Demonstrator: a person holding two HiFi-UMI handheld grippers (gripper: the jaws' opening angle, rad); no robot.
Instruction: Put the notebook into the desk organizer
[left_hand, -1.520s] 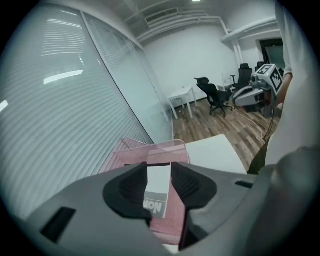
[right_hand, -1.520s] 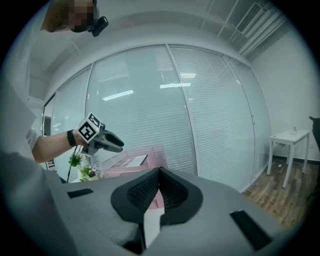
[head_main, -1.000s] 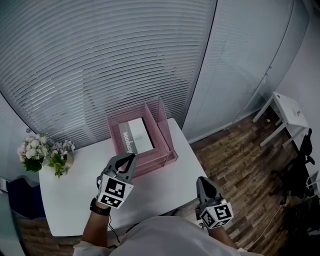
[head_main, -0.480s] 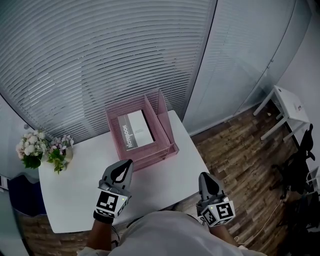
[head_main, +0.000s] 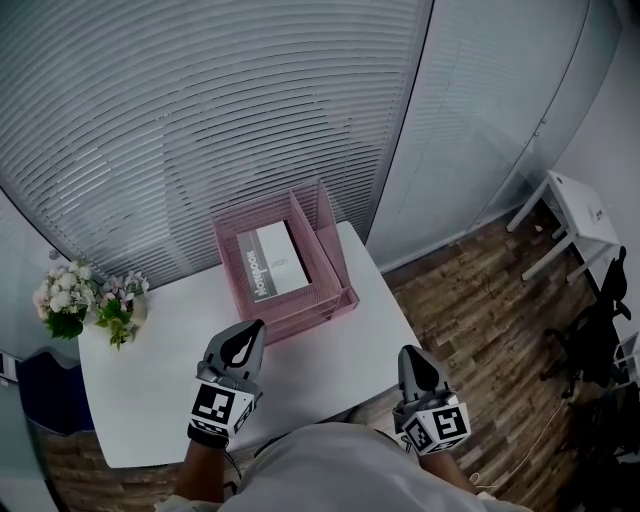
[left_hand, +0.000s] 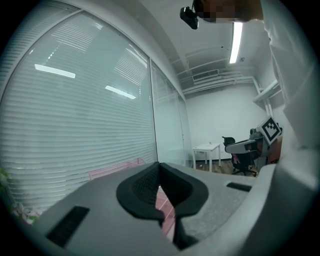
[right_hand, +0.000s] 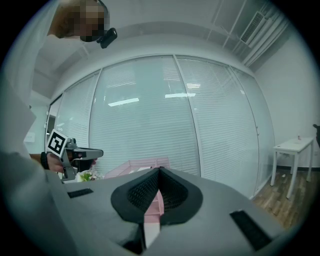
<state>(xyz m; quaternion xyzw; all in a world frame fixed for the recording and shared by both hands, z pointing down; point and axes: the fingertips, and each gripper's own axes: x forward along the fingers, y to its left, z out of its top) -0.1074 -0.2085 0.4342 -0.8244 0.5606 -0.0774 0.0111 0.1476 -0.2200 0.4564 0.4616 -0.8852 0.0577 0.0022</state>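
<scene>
The grey notebook (head_main: 270, 260) lies flat inside the pink wire desk organizer (head_main: 337, 300) at the back of the white table (head_main: 140, 380). My left gripper (head_main: 250, 330) hovers above the table just in front of the organizer, jaws shut and empty. At the table's front right corner my right gripper (head_main: 410, 356) is held shut and empty too. In the left gripper view the closed jaws (left_hand: 160, 167) point over the organizer (left_hand: 117, 169). The right gripper view has the shut jaws (right_hand: 159, 172) aimed at the organizer (right_hand: 137, 166), with the left gripper (right_hand: 85, 153) at the left.
A small bunch of flowers (head_main: 85, 300) stands at the table's left back corner. Slatted blinds and glass panels close off the back. A small white side table (head_main: 580, 215) and a black office chair (head_main: 600, 320) stand on the wood floor to the right.
My left gripper has drawn back from the organizer toward me and lower over the table. The notebook stays in the organizer. The right gripper has barely moved.
</scene>
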